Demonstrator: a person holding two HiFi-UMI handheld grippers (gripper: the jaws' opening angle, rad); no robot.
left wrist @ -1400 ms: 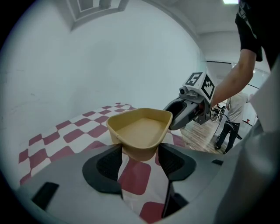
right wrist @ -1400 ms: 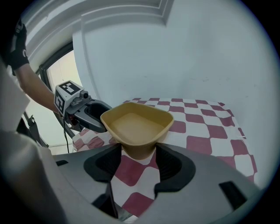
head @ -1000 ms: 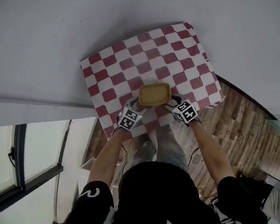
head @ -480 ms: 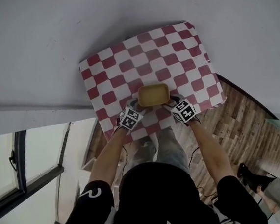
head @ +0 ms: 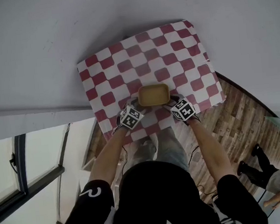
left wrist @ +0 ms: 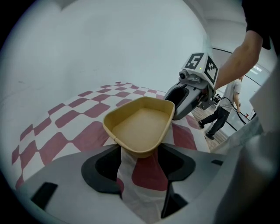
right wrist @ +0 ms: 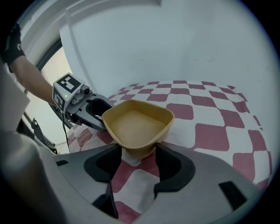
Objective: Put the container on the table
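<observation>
One container point(head: 153, 95), tan, rounded-rectangular, open-topped and empty, hangs low over the near part of the red-and-white checked worktop point(head: 125, 66). I cannot tell whether it touches the cloth. Two tongs hold it: the left tongs point(head: 137, 104) are clamped on one narrow end and the right tongs point(head: 172, 101) on the other. Each gripper view shows the container's bare inside and the opposite tongs. Only the head view takes in the whole worktop.

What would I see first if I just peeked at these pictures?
The bright red-and-white checked tablecloth fills the middle of the head view. Over its near part is an empty yellow container, with the left tongs and right tongs each gripping a near corner.
</observation>
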